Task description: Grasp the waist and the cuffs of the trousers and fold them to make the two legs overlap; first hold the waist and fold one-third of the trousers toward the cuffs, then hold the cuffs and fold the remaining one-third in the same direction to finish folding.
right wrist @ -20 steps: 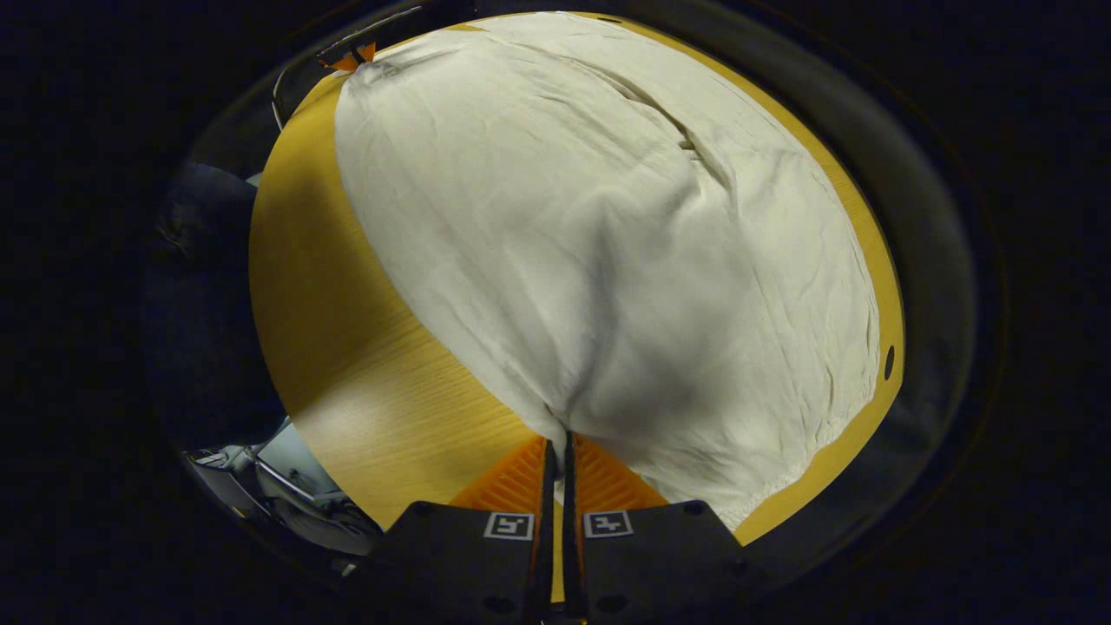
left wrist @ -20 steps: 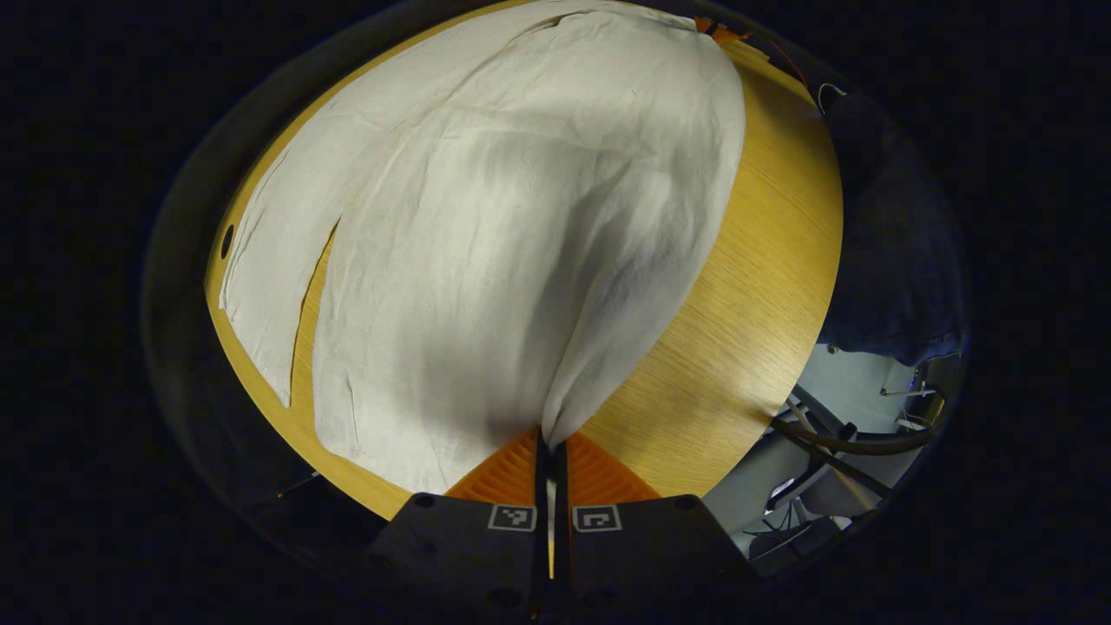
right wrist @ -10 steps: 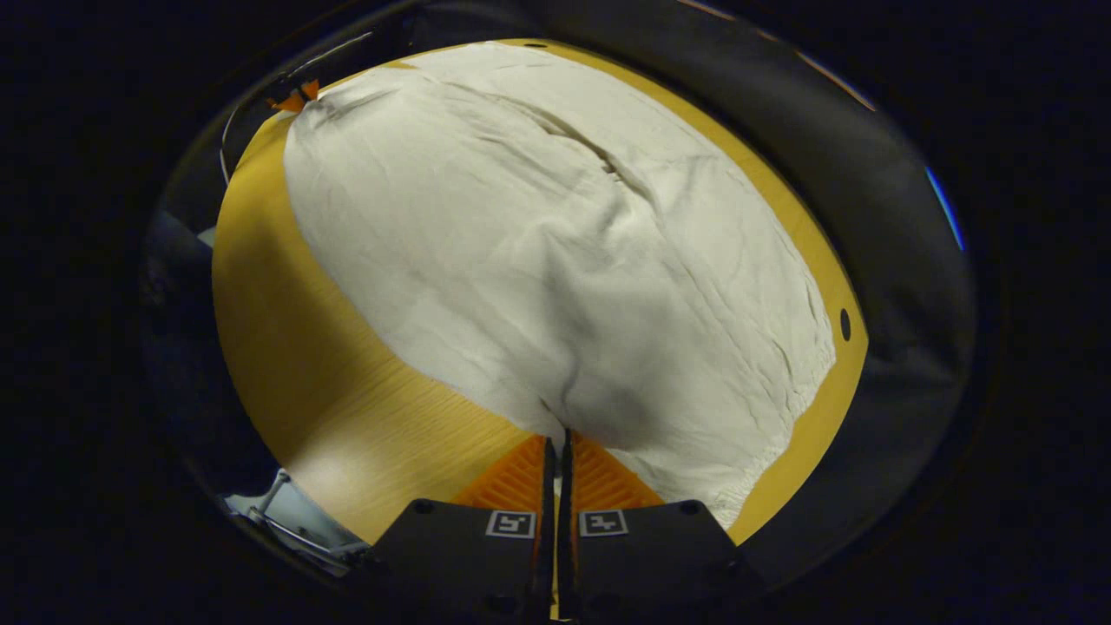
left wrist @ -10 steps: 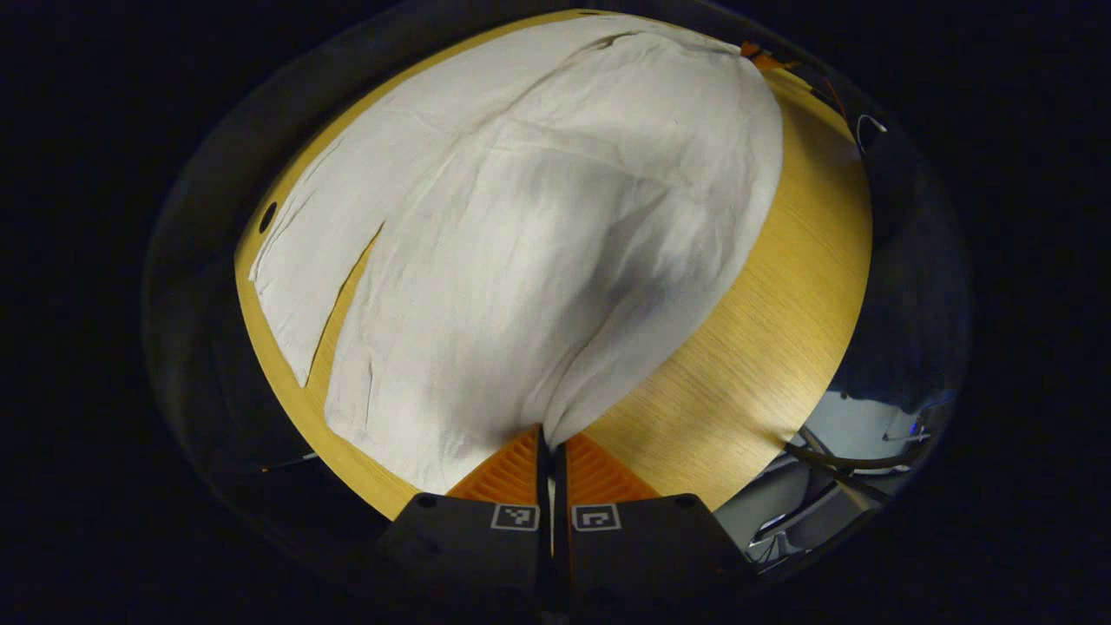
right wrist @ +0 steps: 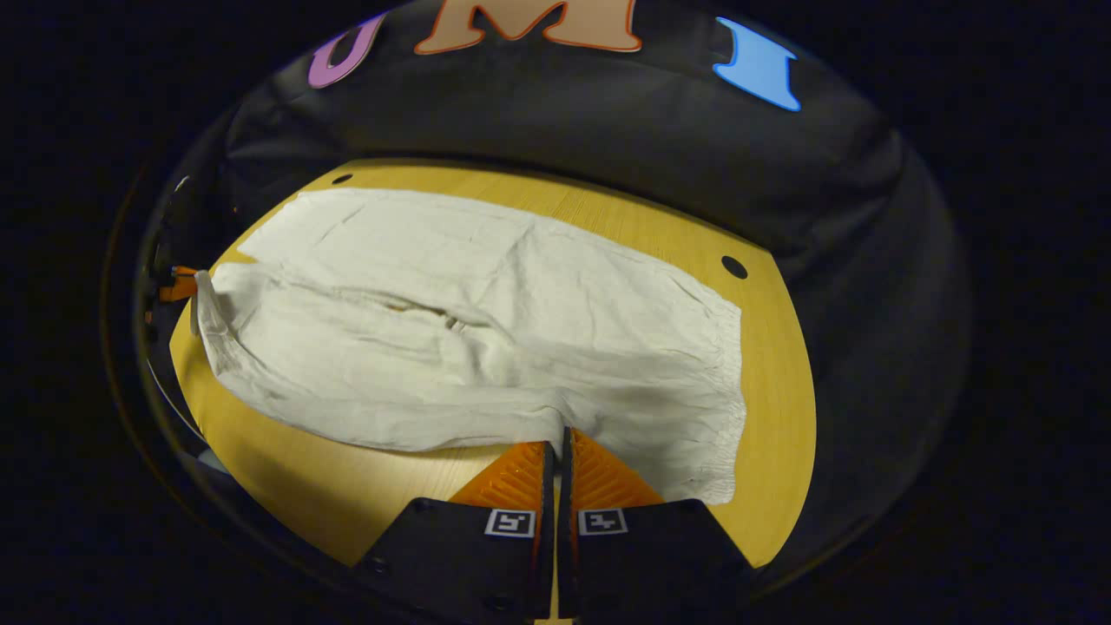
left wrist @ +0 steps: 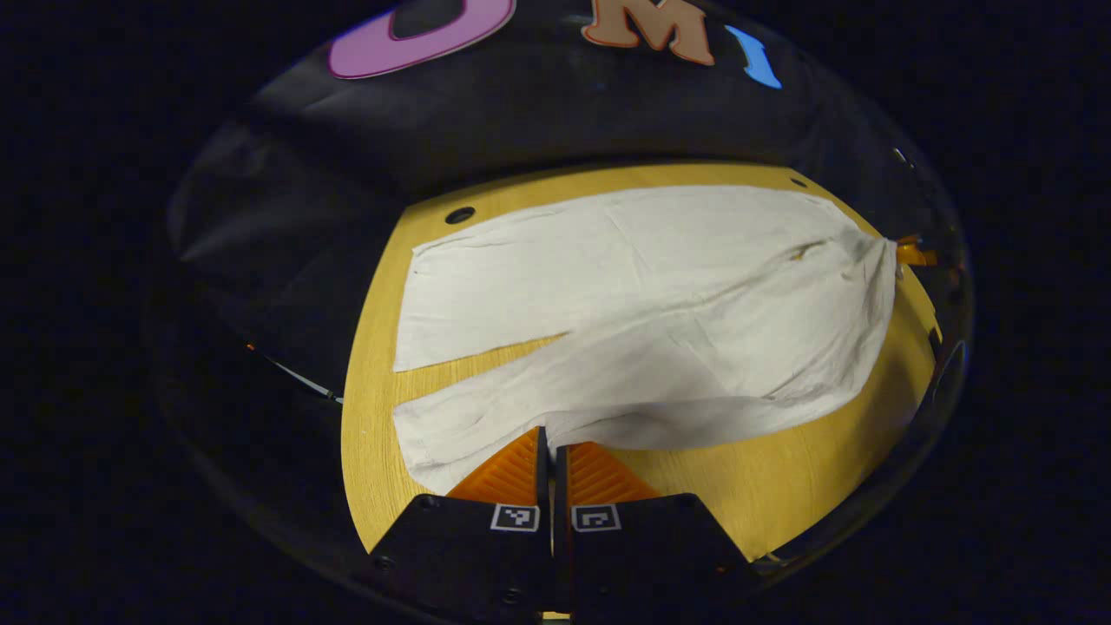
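Left gripper view: left hand-held gripper (left wrist: 546, 438) pinched on trousers (left wrist: 642, 286) near the cuffs, right hand-held gripper (right wrist: 560, 438) pinched near the waist, cloth spread on surface (right wrist: 286, 486) toward 12 o'clock. Could slip loose or bunch if tugged unevenly.

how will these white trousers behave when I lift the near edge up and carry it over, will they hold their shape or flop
Probably floppy: the trousers sag in a slack curve between the left gripper and the right gripper. They look thin and light, creasing into fine wrinkles. The fabric will likely drag on the wooden table, so the far leg may bunch.
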`<action>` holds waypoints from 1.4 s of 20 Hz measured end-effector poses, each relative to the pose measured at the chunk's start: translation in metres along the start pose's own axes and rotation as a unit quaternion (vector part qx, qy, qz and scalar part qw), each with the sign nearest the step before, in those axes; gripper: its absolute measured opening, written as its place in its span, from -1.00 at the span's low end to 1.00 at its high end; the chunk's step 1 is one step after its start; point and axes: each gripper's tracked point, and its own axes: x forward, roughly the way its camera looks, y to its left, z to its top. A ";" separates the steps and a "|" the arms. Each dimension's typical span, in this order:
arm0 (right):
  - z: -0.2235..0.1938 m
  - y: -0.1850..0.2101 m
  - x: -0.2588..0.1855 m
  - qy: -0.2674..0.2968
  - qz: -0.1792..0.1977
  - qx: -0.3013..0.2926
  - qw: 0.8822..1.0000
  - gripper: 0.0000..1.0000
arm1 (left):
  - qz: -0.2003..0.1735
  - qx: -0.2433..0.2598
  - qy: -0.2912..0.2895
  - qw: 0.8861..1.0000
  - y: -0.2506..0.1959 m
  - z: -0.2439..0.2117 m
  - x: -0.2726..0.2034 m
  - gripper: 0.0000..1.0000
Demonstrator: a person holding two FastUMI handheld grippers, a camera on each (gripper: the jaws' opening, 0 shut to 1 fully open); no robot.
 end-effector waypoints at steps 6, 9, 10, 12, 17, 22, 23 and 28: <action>0.076 -0.003 -0.001 -0.101 -0.032 0.126 0.986 -0.92 | 0.045 -0.116 -0.110 0.986 0.018 0.106 0.018 -1.00; 0.118 -0.007 -0.012 -0.139 -0.040 0.172 0.974 -0.92 | 0.052 -0.159 -0.155 0.974 0.033 0.152 0.031 -1.00; 0.131 -0.008 -0.015 -0.148 -0.043 0.179 0.972 -0.91 | 0.054 -0.169 -0.164 0.970 0.038 0.162 0.036 -1.00; 0.160 -0.012 -0.001 -0.159 -0.044 0.192 0.967 -0.95 | 0.061 -0.182 -0.177 0.965 0.052 0.186 0.052 -1.00; 0.191 -0.007 0.071 -0.147 -0.043 0.184 0.971 -0.93 | 0.074 -0.183 -0.156 0.968 0.069 0.204 0.124 -1.00; 0.193 0.001 0.139 -0.130 -0.040 0.172 0.976 -0.91 | 0.113 -0.158 -0.123 0.973 0.083 0.199 0.173 -1.00; 0.191 0.003 0.145 -0.126 -0.029 0.182 0.975 -0.84 | 0.119 -0.155 -0.120 0.973 0.085 0.197 0.177 -1.00; 0.194 -0.001 0.148 -0.133 -0.005 0.214 0.968 0.06 | 0.150 -0.167 -0.127 0.966 0.088 0.200 0.175 -0.92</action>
